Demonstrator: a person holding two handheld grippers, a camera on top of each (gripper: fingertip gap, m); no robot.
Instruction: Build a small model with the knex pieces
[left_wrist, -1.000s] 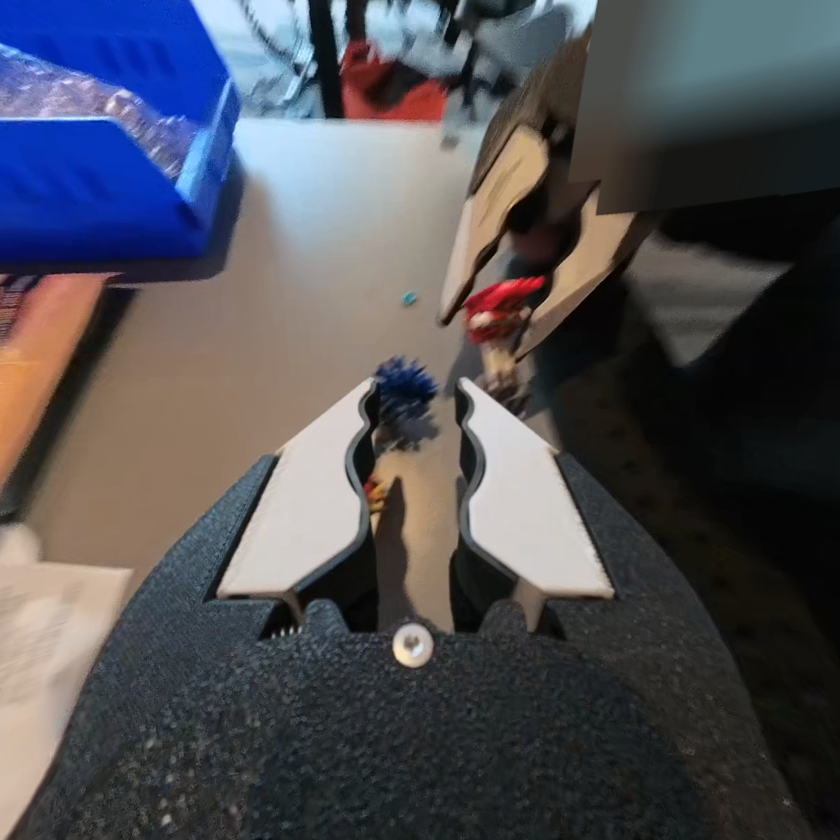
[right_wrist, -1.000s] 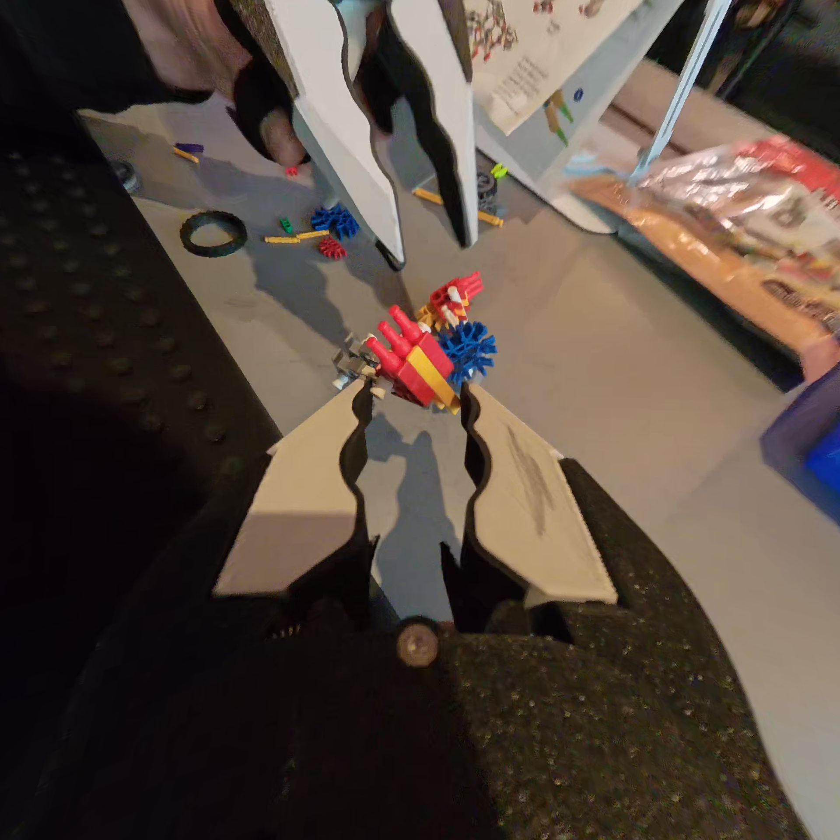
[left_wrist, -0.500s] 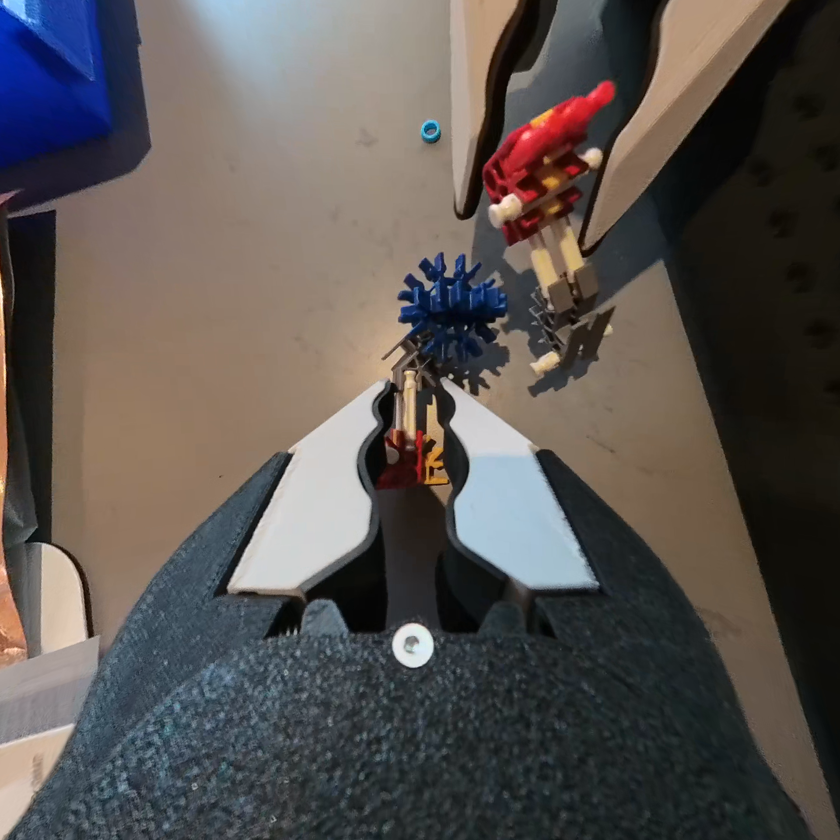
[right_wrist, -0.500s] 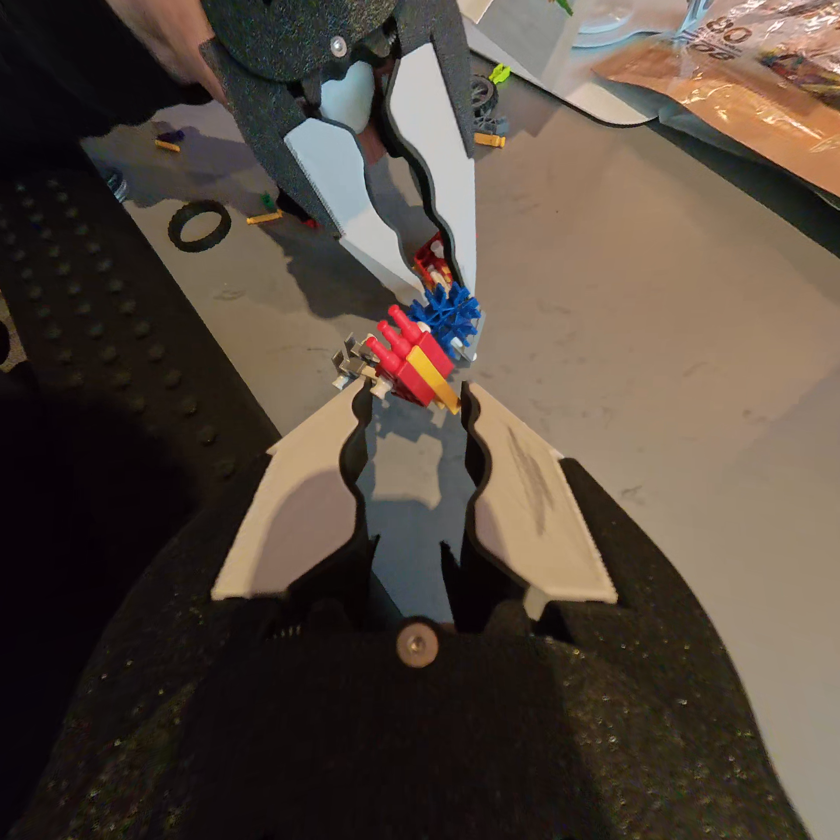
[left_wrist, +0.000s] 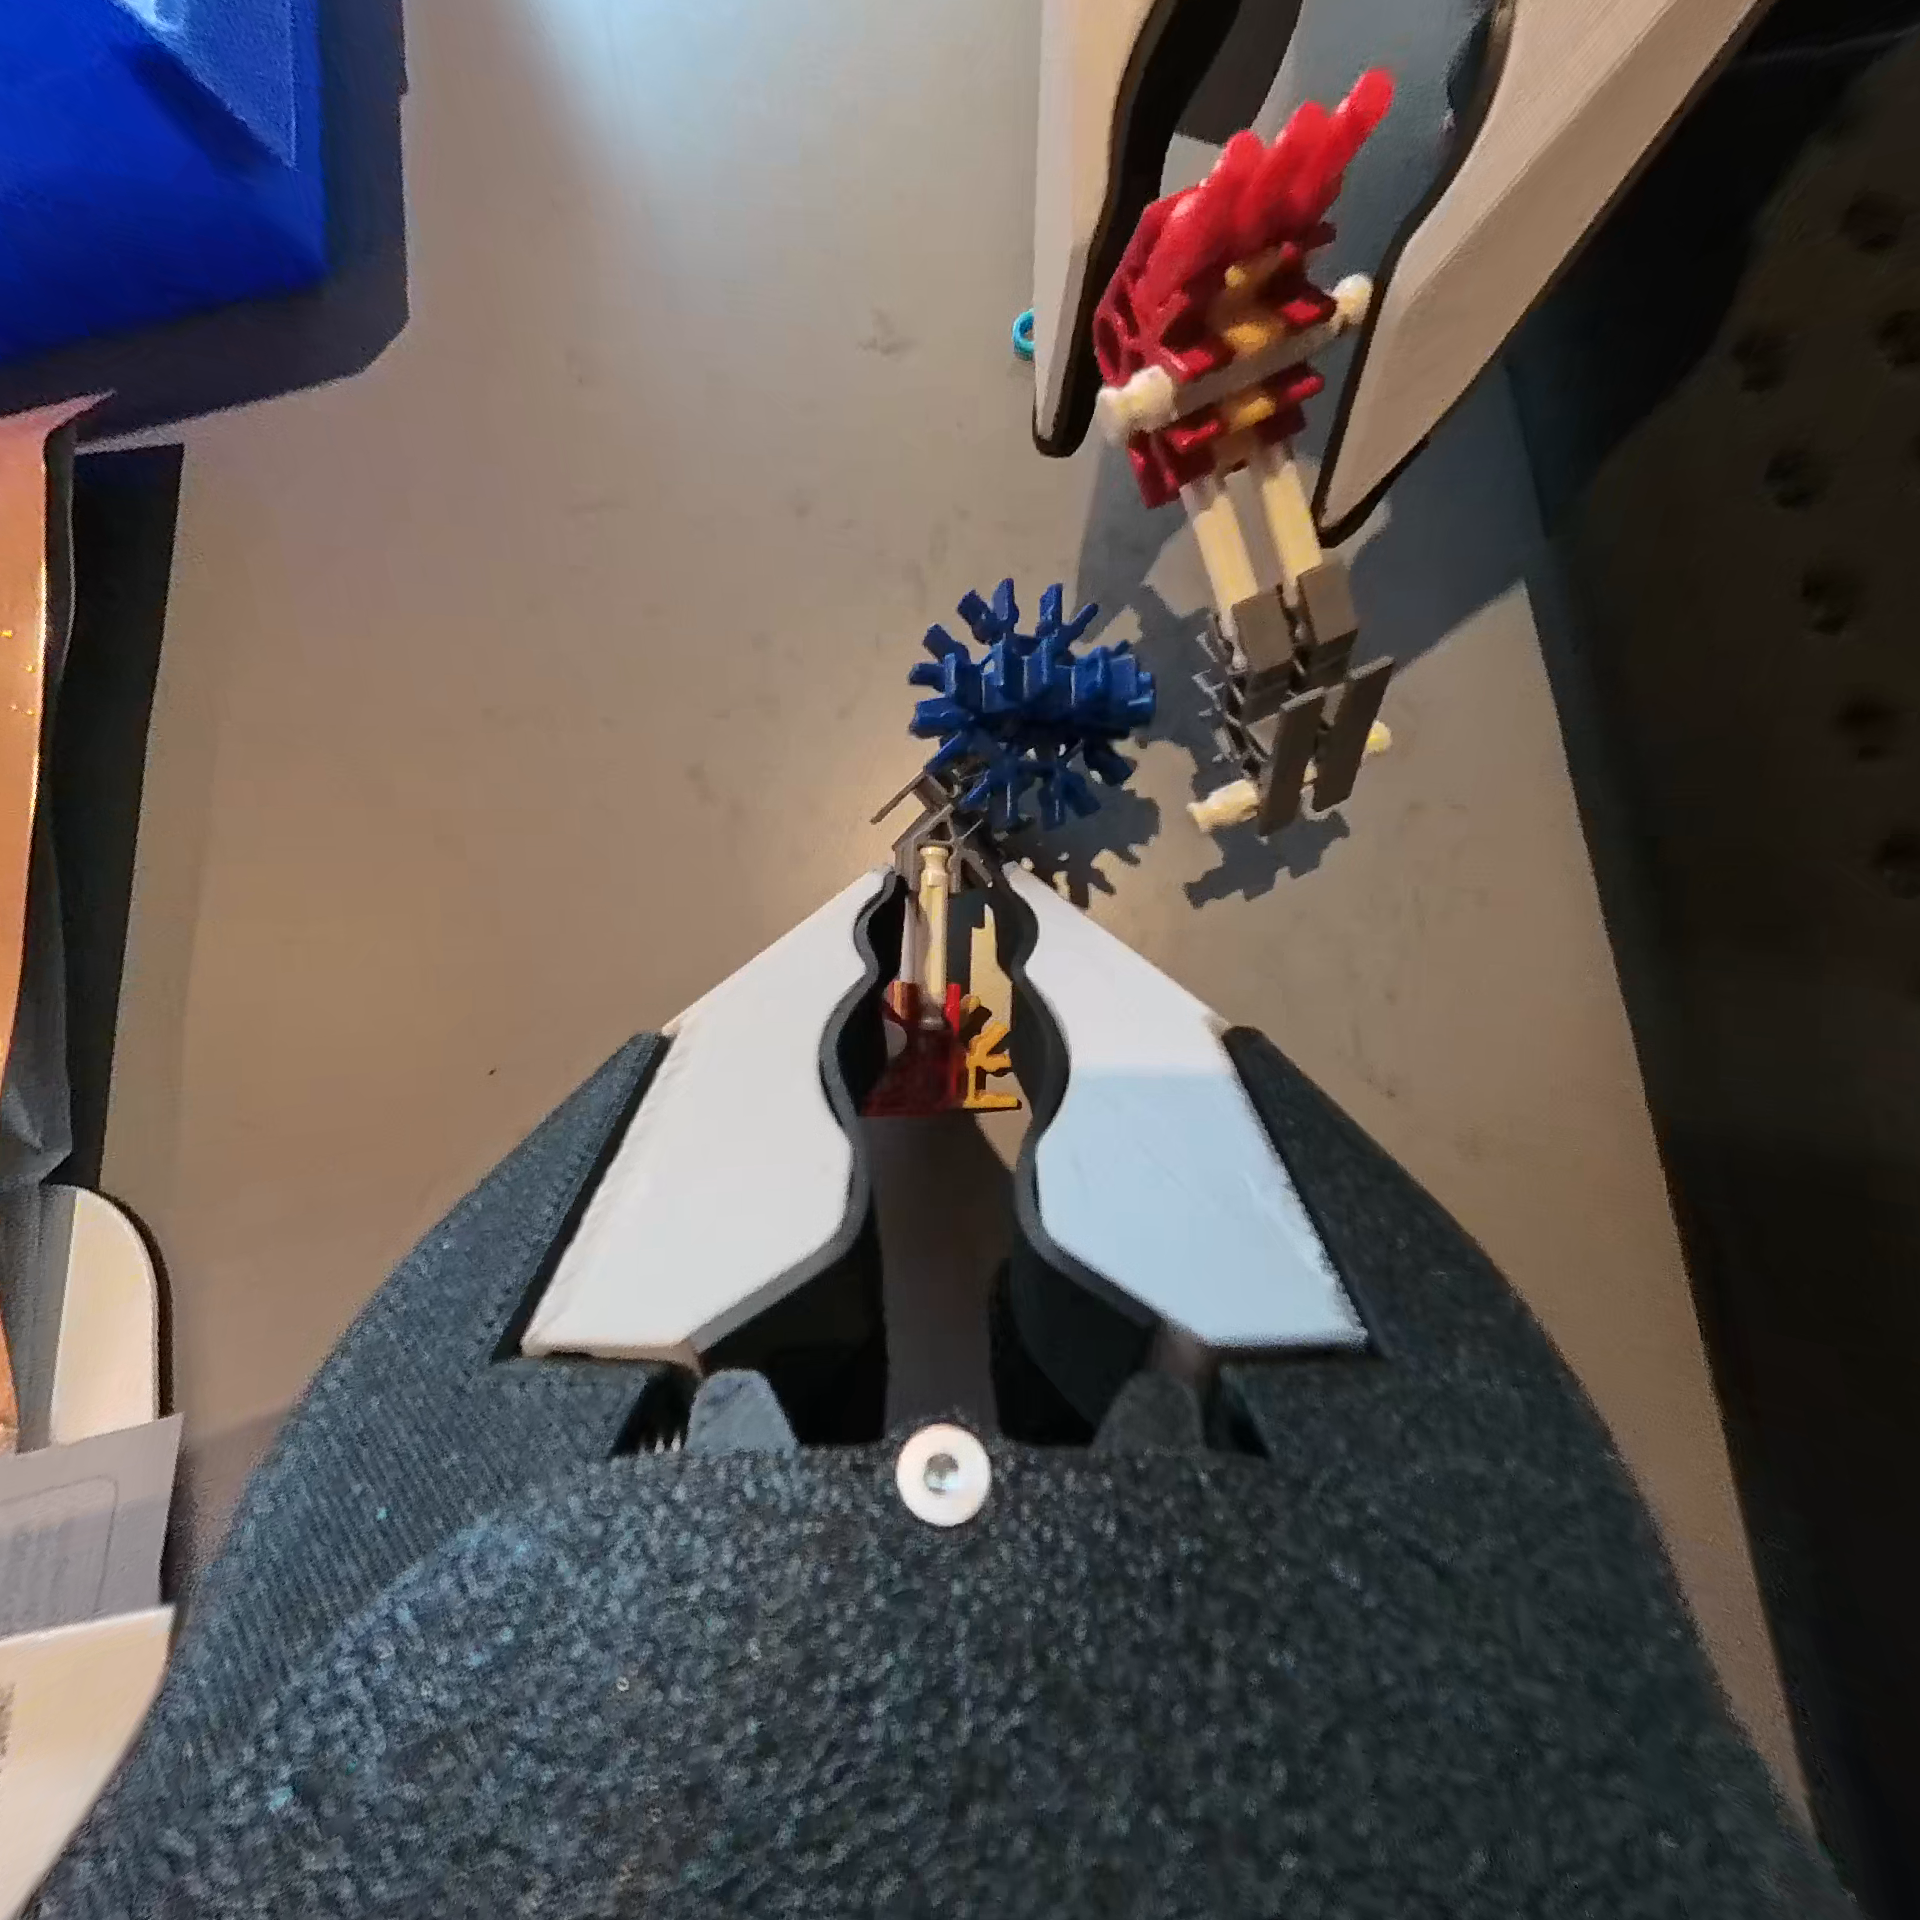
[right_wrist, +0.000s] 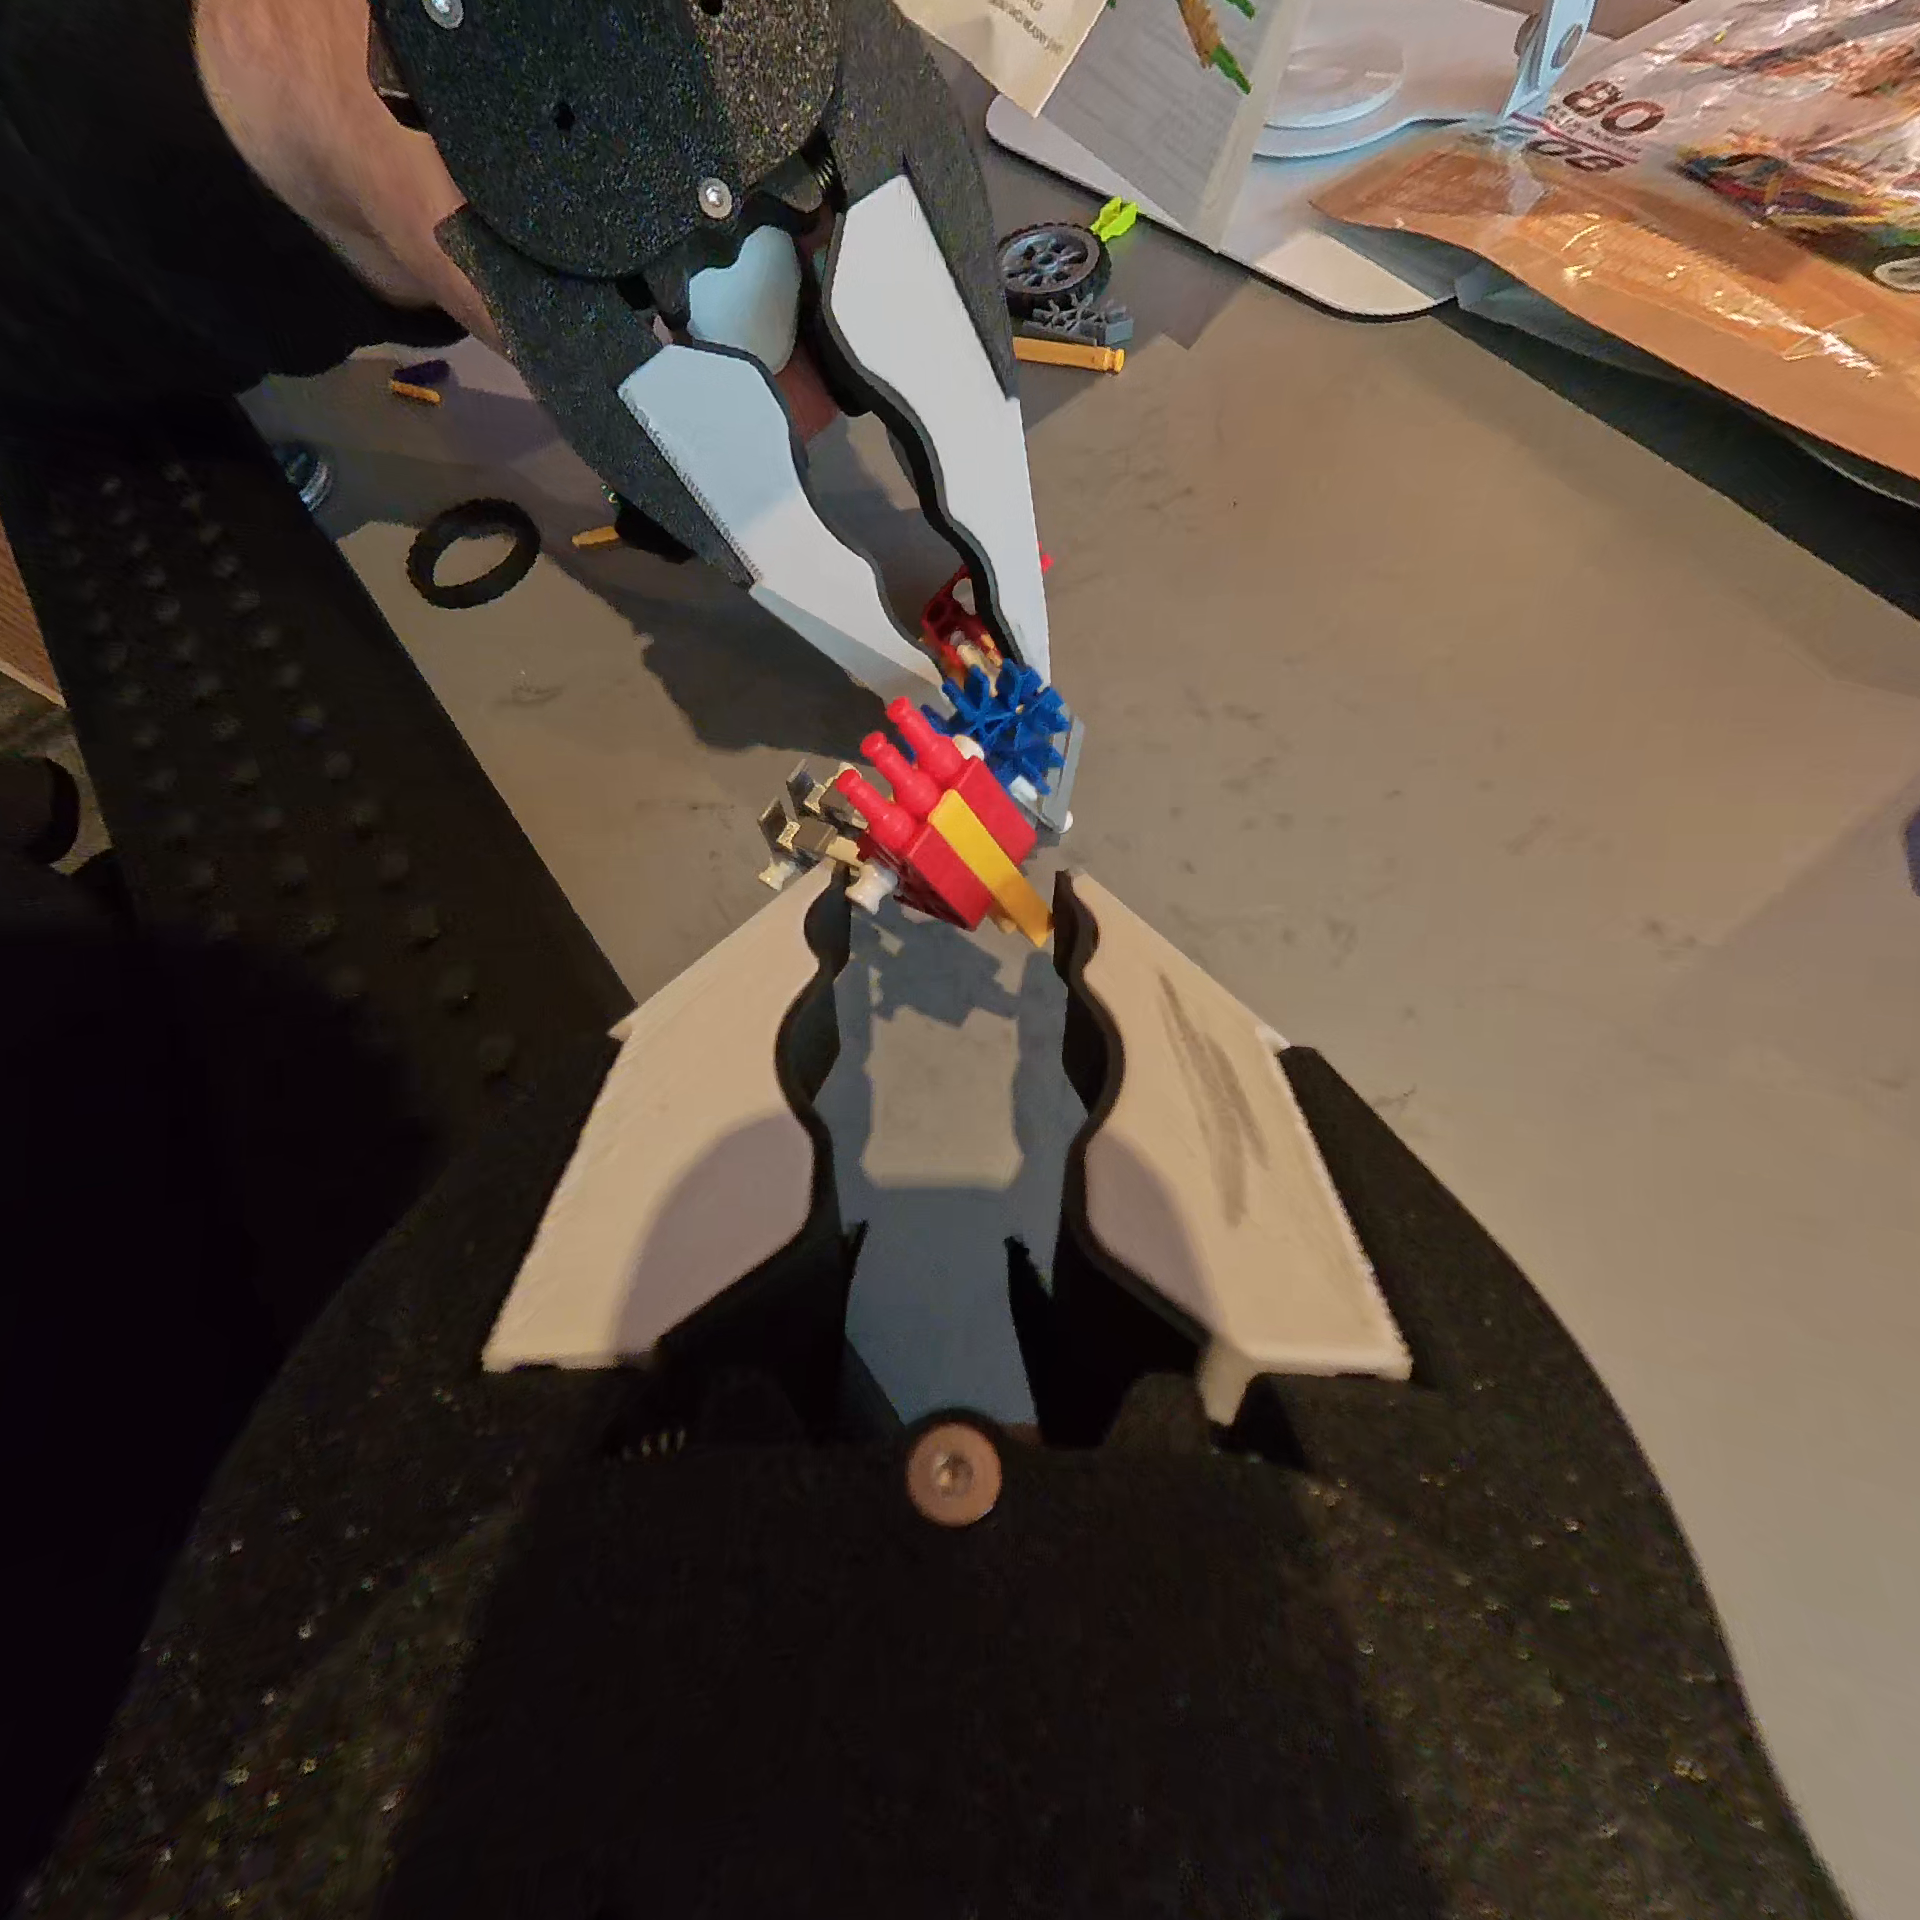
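We've got our left gripper (left_wrist: 943, 883) pinched down on a small toy piece with blue spiky connectors (left_wrist: 1023, 707) sticking out past the tips and red and yellow bits between the fingers, all low over the grey table (left_wrist: 582, 582). Our right gripper (right_wrist: 948, 896) is spread, its tips sitting on either side of the red and yellow block assembly (right_wrist: 940, 831) on the table, maybe just touching it, hard to tell. Farther off there's a loose black tyre (right_wrist: 473, 553), a spoked wheel (right_wrist: 1051, 262) and a brown bag (right_wrist: 1662, 239).
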